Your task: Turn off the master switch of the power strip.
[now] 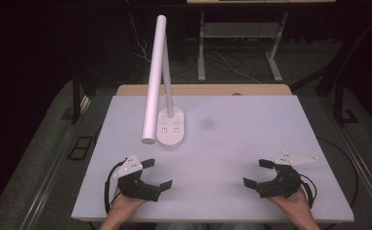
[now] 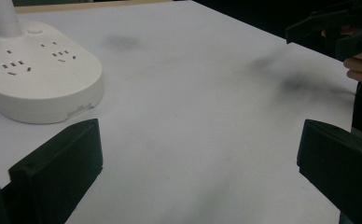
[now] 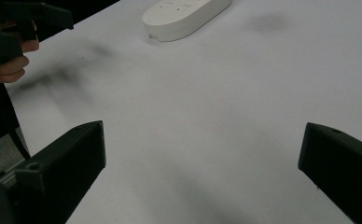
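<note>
Two hands at 6 o'clock, left gripper [image 1: 156, 173] and right gripper [image 1: 257, 173] both spread wide, holding nothing, above bare white table [image 1: 251, 124], white desk lamp [image 1: 170, 128] standing at 11 o'clock, dark room, cables on floor beyond.

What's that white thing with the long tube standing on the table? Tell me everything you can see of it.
It looks like a white plastic desk lamp with a flat oval base. The base carries small socket slots and round buttons on top. A thin stem rises from its back and joins a long round tube that slopes down toward the person. The lamp appears unlit. It stands left of centre on the white table; neither gripper touches it.
</note>
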`<state>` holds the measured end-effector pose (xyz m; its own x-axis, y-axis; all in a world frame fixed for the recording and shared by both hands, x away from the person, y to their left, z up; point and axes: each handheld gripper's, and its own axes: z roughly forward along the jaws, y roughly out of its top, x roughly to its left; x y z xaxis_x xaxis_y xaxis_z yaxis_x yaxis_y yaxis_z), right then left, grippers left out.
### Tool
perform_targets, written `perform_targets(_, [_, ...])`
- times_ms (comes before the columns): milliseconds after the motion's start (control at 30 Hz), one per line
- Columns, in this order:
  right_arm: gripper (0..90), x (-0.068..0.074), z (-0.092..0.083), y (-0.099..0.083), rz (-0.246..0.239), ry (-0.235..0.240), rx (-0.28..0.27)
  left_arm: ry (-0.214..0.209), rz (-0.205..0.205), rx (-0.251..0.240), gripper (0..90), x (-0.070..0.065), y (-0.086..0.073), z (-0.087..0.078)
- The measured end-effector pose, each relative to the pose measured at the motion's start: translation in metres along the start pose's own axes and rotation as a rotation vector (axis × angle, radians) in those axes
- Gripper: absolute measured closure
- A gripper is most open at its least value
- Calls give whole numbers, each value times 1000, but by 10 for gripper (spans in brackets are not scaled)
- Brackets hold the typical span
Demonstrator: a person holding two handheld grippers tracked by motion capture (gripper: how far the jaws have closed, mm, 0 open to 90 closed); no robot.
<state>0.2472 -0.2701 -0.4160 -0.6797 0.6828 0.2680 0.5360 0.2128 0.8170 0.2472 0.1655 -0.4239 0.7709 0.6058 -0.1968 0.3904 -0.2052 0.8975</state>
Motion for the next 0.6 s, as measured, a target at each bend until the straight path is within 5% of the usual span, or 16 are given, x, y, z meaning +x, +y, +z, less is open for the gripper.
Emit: perform_targets(600, [0,-5,-5,0,14,0,13,-2,14,19,0,4,1,1])
